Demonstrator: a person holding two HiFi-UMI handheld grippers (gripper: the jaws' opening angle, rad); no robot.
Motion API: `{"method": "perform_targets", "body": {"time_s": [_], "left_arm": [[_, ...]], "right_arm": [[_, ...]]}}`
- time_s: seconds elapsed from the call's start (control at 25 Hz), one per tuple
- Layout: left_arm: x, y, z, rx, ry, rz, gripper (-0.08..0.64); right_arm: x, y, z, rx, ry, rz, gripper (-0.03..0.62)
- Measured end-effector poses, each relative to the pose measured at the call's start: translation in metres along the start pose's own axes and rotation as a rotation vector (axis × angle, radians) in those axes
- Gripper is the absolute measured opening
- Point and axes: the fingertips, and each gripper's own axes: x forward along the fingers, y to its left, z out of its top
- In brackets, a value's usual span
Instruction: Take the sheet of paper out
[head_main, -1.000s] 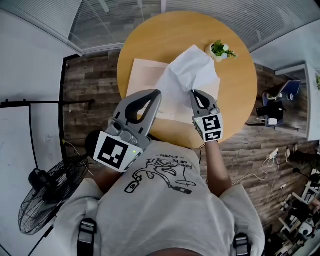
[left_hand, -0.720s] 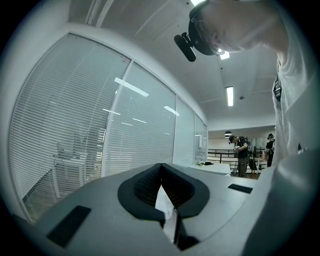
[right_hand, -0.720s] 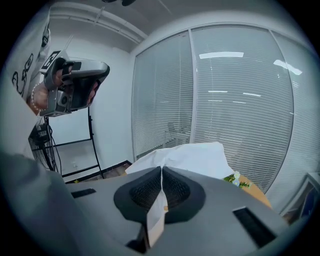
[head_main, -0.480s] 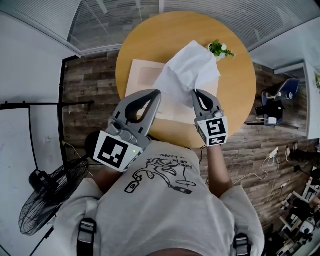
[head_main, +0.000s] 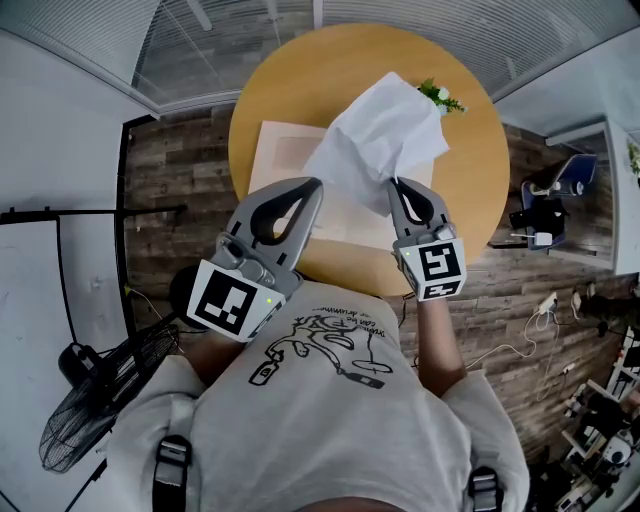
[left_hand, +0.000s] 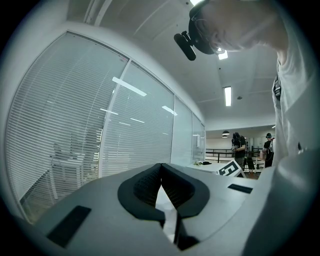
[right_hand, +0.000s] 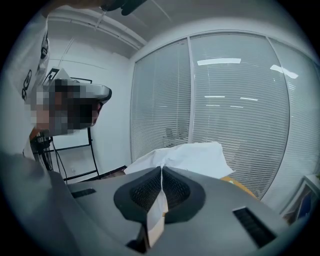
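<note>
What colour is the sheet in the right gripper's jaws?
White; the sheet of paper shows best in the head view.

1 white sheet of paper (head_main: 375, 130), pinched by its near corner in the right gripper (head_main: 392, 184).
Rumpled, it billows up and away from the jaw tips, above a flat beige envelope (head_main: 285, 160) whose near edge the left gripper (head_main: 316, 186) grips.

I am looking at a white sheet of paper (head_main: 378, 135) glowing against a yellow-orange tabletop (head_main: 300, 85) and a pale beige envelope (head_main: 280, 160). The grey left hand-held gripper (head_main: 318, 186) and right hand-held gripper (head_main: 393, 186) are wearing black-and-white square markers over a dark brown plank floor (head_main: 180, 170).
</note>
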Motion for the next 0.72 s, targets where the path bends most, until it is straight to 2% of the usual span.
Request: {"method": "perform_targets", "body": {"time_s": [0.72], "left_arm": [[0.004, 0.001, 0.002, 0.0, 0.005, -0.007, 0.02]], "right_arm": [[-0.031, -0.006, 0.05, -0.009, -0.059, -0.031, 0.008]]}}
